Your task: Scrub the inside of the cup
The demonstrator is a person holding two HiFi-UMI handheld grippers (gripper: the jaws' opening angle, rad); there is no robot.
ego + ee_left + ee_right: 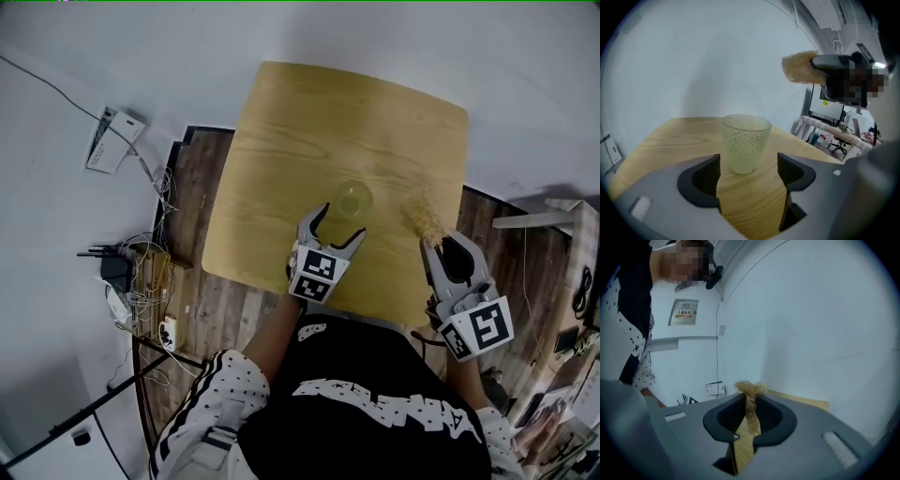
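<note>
Cup (354, 199) stands upright on the wooden worktop (281, 131), just ahead of the left gripper (341, 223), whose fingers are spread wide and empty. The right gripper (442, 246) has its fingers pinching a straw-coloured scrubber (427, 217). The print on the wall notice (683, 311) is too small to read.

The grey two-jaw left gripper (342, 222) points forward and downward from a bare forearm (278, 330), jaws spread wide and pressing on nothing, while the grey right gripper (441, 242) beside it points nearer level, its jaws clamped on a tan fibrous scrubber (427, 217).

Wall notice (683, 312) w/ red print, too small to read.
</note>
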